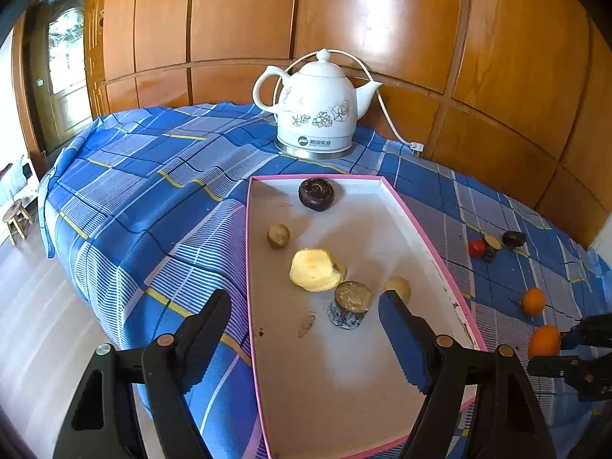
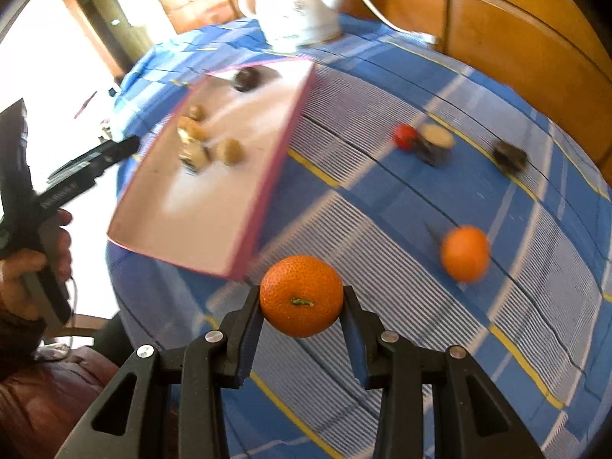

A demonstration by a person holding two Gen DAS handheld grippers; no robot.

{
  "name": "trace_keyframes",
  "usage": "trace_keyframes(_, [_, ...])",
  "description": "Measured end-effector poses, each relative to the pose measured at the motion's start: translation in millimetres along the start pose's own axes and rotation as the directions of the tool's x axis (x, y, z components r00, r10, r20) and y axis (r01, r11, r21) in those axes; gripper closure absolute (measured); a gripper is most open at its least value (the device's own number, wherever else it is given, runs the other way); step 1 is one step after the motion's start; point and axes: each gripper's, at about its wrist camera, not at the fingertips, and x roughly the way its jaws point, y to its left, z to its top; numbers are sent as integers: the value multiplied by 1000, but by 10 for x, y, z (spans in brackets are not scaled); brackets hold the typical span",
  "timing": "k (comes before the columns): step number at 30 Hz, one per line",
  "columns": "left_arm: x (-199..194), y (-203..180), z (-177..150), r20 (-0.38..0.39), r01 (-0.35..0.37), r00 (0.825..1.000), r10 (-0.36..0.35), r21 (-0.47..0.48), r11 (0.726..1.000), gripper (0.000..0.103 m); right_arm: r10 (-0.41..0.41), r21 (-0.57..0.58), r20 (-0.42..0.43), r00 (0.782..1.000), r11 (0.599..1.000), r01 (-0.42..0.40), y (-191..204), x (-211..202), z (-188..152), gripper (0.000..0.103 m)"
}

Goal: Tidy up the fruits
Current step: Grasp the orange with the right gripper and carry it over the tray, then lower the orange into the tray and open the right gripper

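Note:
My right gripper (image 2: 302,300) is shut on a mandarin orange (image 2: 301,295), held above the blue checked cloth just off the near corner of the pink-rimmed white tray (image 2: 172,222). In the left wrist view the same orange (image 1: 544,340) shows at the right edge. My left gripper (image 1: 306,317) stands open over the tray's (image 1: 344,363) left rim, with nothing held. In the tray lie a dark round fruit (image 1: 316,194), a small brown fruit (image 1: 278,235), a yellow peeled piece (image 1: 315,269) and a dark-skinned stub (image 1: 350,304). A second orange (image 2: 464,253) lies on the cloth.
A white kettle (image 1: 317,114) with its cord stands behind the tray. A small red fruit (image 2: 405,136), a cut stub (image 2: 434,147) and a dark fruit (image 2: 508,157) lie on the cloth to the right. A hand (image 2: 38,260) holds the left gripper. Wood panelling rises behind the table.

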Motion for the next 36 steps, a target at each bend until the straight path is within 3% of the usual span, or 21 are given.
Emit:
trace_keyframes(6, [-1, 70, -14, 3, -2, 1000, 2, -15, 1000, 23, 19, -33, 8, 1000, 999, -19, 228, 112, 258, 63])
trace_keyframes(16, [-30, 244, 7, 22, -17, 1000, 19, -64, 998, 23, 13, -20, 98, 995, 1000, -11, 687, 368, 857, 63])
trace_keyframes(25, [12, 364, -22, 8, -29, 1000, 30, -84, 996, 23, -50, 33, 146, 988, 998, 45, 757, 568, 1373, 63])
trace_keyframes(36, [52, 396, -52, -10, -35, 999, 34, -90, 995, 24, -64, 20, 150, 987, 998, 62, 876, 802, 1632, 62])
